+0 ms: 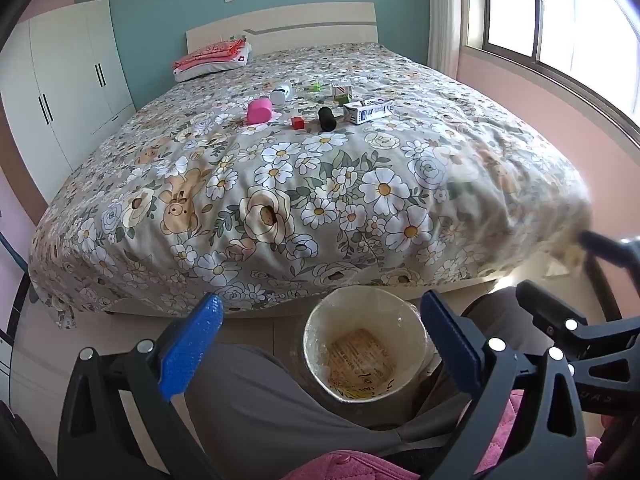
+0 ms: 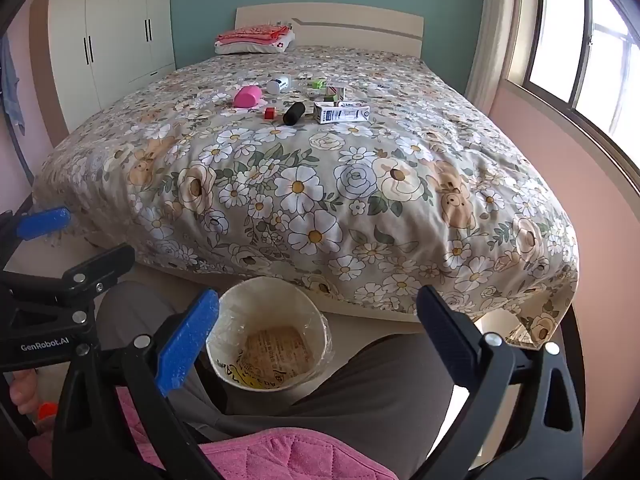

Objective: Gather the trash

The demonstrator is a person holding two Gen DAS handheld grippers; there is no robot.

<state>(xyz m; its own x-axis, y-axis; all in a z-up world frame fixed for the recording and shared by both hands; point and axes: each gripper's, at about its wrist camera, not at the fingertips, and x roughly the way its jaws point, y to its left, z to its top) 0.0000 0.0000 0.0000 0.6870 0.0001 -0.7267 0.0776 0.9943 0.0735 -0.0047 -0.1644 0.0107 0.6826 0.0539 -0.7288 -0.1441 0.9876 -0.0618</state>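
Observation:
Small items lie in the middle of the flowered bed (image 1: pixel 320 184) (image 2: pixel 320 200): a pink cup (image 1: pixel 259 110) (image 2: pixel 247 96) on its side, a white bottle (image 1: pixel 281 93) (image 2: pixel 279 83), a red cube (image 1: pixel 297 123) (image 2: pixel 270 113), a black cylinder (image 1: pixel 327 119) (image 2: pixel 294 113), a white carton (image 1: pixel 367 111) (image 2: pixel 341 112), a small patterned box (image 1: pixel 341 92) (image 2: pixel 334 91) and a green block (image 1: pixel 315 87) (image 2: pixel 319 83). A lined waste bin (image 1: pixel 320 320) (image 2: pixel 224 304) stands on the floor between a person's grey-trousered knees. My left gripper (image 1: pixel 320 344) and right gripper (image 2: pixel 316 340) hover open above it, both with nothing between the fingers.
A white wardrobe (image 1: pixel 60 92) (image 2: pixel 116 32) stands at the left wall. Folded pink cloth on a pillow (image 1: pixel 214 60) (image 2: pixel 256 40) lies by the headboard. A window (image 1: pixel 560 20) (image 2: pixel 580 52) is on the right. A pink quilted cloth (image 2: pixel 280 456) covers the person's lap.

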